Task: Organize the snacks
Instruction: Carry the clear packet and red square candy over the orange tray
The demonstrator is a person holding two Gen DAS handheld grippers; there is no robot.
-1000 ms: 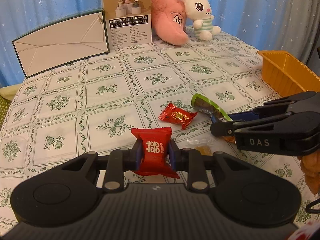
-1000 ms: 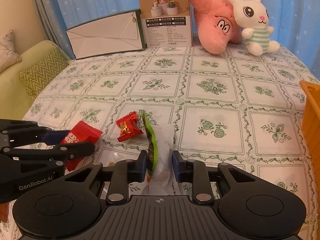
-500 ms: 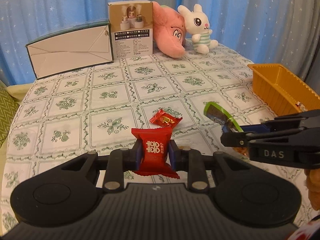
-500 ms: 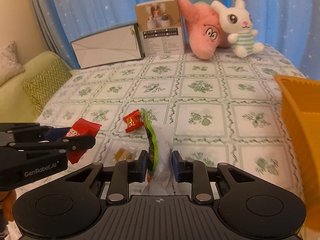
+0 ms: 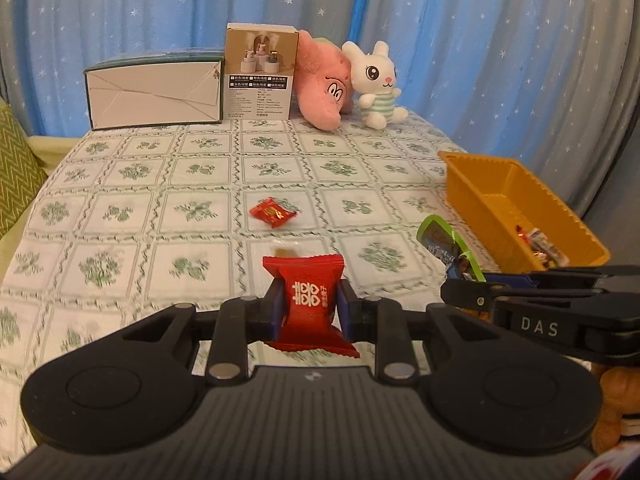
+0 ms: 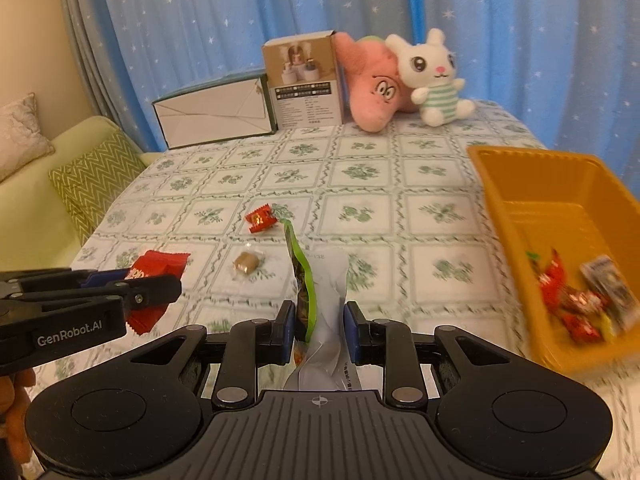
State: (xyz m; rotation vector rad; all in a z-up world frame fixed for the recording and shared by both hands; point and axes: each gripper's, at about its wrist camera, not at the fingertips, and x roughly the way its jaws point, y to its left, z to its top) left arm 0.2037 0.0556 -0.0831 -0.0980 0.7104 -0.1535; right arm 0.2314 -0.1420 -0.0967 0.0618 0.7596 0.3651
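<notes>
You are partway through the job. The orange bin (image 6: 568, 216) sits ahead and to the right of your right tongs (image 6: 319, 332), and it already holds a small heap of wrapped snacks (image 6: 580, 300) at its near end, so several rounds look done. This round is in transit: both tongs are loaded and off the cloth, neither load yet over the bin. Your right tongs are clamped on a green-edged white packet (image 6: 320, 292), which stands up between the jaws. Your left tongs (image 5: 310, 312) are clamped on a red sweet with white lettering (image 5: 308, 300), gripped across its middle.

Two pieces are left on the worktop (image 5: 200, 216), both ahead of the tongs: a small red sweet (image 5: 274, 212) further off, and a brown sweet in clear wrap (image 6: 246, 262) nearer, just left of the packet you hold. By my reckoning that means two drops and then one more pick for each hand.

The worktop wears a white cloth checked with green leaf prints. Along its far edge, well apart from the tongs, stand a long white box (image 5: 154, 94), a taller brown box (image 5: 260, 76), a pink plush (image 5: 324, 88) and a white rabbit (image 5: 376, 86). Behind hangs a blue curtain with stars (image 5: 480, 40). Off to your left is a pale green sofa (image 6: 44, 200) with a zigzag cushion (image 6: 94, 176).
</notes>
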